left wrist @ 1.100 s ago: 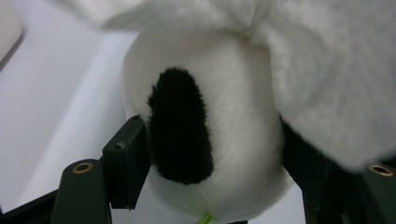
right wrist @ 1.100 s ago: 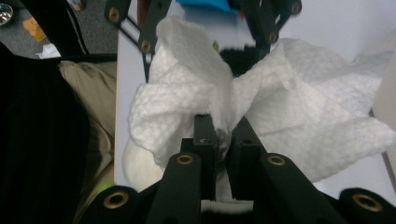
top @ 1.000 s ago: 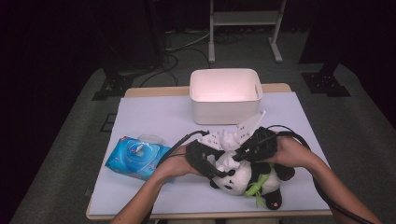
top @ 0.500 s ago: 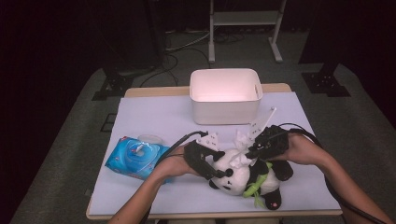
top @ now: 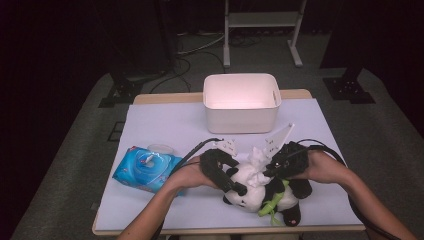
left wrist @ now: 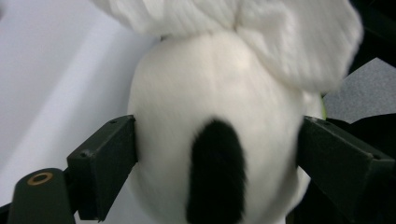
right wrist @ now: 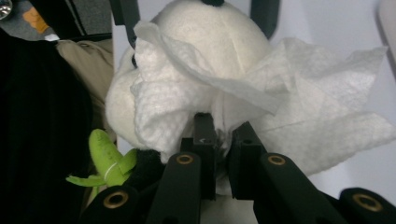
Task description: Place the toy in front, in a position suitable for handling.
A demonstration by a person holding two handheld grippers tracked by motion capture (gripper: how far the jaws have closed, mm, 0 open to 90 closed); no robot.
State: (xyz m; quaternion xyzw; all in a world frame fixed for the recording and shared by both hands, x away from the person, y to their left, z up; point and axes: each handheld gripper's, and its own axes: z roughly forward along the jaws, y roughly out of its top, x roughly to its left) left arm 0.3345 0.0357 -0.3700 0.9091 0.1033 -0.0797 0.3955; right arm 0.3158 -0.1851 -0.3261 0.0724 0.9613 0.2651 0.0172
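The soft black-and-white panda toy lies on its side at the near right of the pale lilac worktop, its green leaf trim toward the near edge, and a crumpled white wet wipe is laid against its head.

The left gripper is placed at the toy's head, and its jaws have just been opening. In the left gripper view the white, black-patched head sits between the two spread jaws, which stand against its flanks; whether any squeeze remains cannot be told, but the hold is being eased rather than tightened. A second ago the grip on the head was narrower, so the steadying hand is judged to be giving the toy room to be turned or re-seated.

The right gripper is kept pressed together on the wipe. In the right gripper view the tissue is seen bunched between the near-closed jaws and spread over the toy's pale crown. Since the picture a second back this gripper has been brought nearer and lower, from above the toy down onto the head.

The wiping is therefore taken as under way, with the wipe now in contact with the plush. The blue pack of wipes lies well apart at the near left, and the white plastic bin stands at the far side, untouched.
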